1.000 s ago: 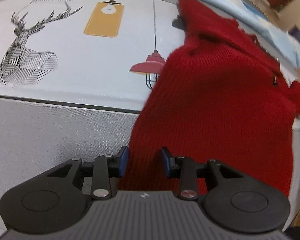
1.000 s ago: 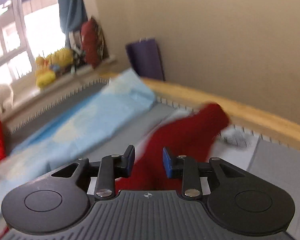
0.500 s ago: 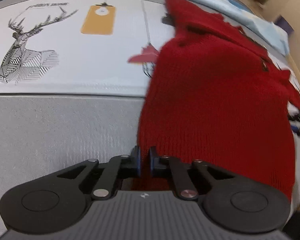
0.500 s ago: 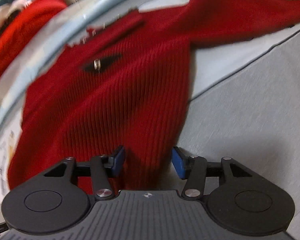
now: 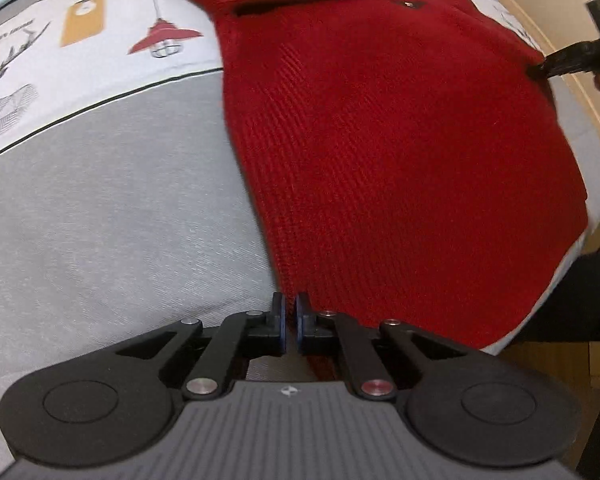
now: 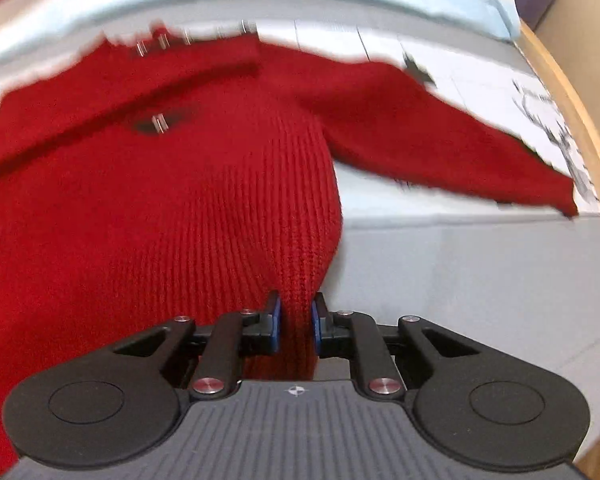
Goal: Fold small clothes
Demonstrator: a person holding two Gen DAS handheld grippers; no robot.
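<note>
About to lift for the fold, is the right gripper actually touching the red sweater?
Touching. The right wrist view shows the right gripper with a bunched fold of the red sweater pinched between both blue pads, no gap either side.

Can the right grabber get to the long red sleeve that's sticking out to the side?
Probably yes. The sleeve lies flat on the sheet with nothing over it, but the right gripper is clamped on the sweater hem and must release first.

Both wrist views close over sweater (image 5: 400,152)
</note>
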